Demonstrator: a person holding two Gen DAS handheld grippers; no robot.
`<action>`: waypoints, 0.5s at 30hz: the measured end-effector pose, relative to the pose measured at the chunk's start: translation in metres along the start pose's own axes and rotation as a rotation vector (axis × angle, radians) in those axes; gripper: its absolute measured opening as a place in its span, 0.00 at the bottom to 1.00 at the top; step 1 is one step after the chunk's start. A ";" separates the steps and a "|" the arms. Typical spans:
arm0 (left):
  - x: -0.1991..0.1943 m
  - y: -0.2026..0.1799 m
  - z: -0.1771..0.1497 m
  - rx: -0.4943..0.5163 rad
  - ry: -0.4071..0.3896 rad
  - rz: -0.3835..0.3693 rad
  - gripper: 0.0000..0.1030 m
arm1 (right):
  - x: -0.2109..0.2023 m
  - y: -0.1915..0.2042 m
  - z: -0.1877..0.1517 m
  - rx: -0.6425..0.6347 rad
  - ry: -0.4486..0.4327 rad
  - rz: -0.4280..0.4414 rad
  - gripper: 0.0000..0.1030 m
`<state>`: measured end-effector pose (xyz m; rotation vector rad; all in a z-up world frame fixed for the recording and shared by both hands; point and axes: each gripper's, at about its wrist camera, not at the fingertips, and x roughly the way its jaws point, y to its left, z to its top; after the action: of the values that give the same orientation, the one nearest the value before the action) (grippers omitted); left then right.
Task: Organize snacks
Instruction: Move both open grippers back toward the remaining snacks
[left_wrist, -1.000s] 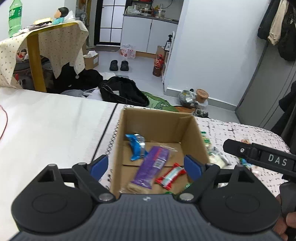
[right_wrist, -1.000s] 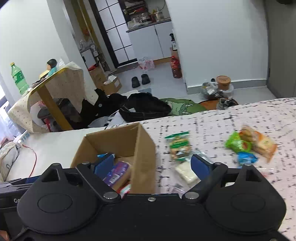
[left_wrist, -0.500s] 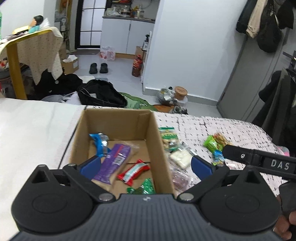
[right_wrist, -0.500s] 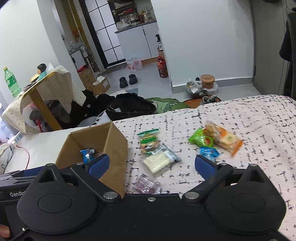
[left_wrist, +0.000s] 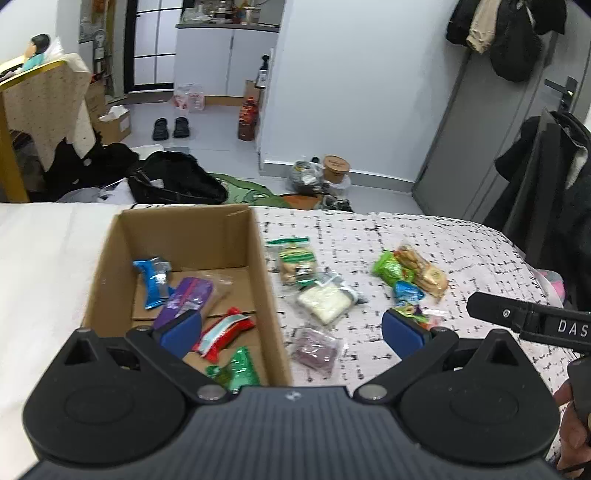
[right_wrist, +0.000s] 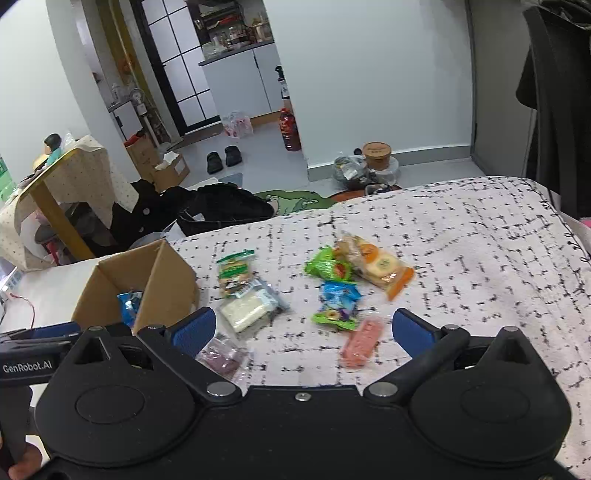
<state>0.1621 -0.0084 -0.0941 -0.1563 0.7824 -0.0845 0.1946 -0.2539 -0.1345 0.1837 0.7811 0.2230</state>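
An open cardboard box (left_wrist: 184, 225) stands on the bed with a blue packet (left_wrist: 153, 282), a purple packet (left_wrist: 188, 299), a red one (left_wrist: 225, 334) and a green one (left_wrist: 238, 369) inside. To its right, loose snacks lie on the speckled blanket: a white pack (right_wrist: 247, 310), a dark purple pack (right_wrist: 221, 356), a blue packet (right_wrist: 340, 295), a pink bar (right_wrist: 362, 341) and orange biscuits (right_wrist: 376, 266). My left gripper (left_wrist: 291, 328) hovers open over the box's right wall. Over the loose snacks my right gripper (right_wrist: 303, 328) is also open, nothing between its fingers.
The blanket (right_wrist: 480, 258) ends at the bed's far edge, with a black bag (left_wrist: 177, 181) and clutter on the floor beyond. A cloth-covered table (right_wrist: 66, 177) stands far left, dark coats (left_wrist: 546, 177) hang at right. A plain white sheet (left_wrist: 44, 258) lies left of the box.
Both grippers have swung to the right, so the box slid left in view and the loose snacks came in. Both sets of jaws have spread wider.
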 end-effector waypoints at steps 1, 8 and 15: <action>0.001 -0.003 0.000 0.006 0.002 -0.003 1.00 | -0.001 -0.004 0.000 0.003 0.002 -0.002 1.00; 0.008 -0.022 0.004 0.041 0.030 -0.022 1.00 | -0.005 -0.024 -0.002 0.016 0.012 -0.009 1.00; 0.018 -0.039 0.007 0.062 0.045 -0.033 1.00 | -0.007 -0.045 -0.006 0.040 0.017 -0.030 1.00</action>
<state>0.1787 -0.0485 -0.0947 -0.1087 0.8211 -0.1438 0.1919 -0.2986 -0.1449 0.2080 0.8048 0.1813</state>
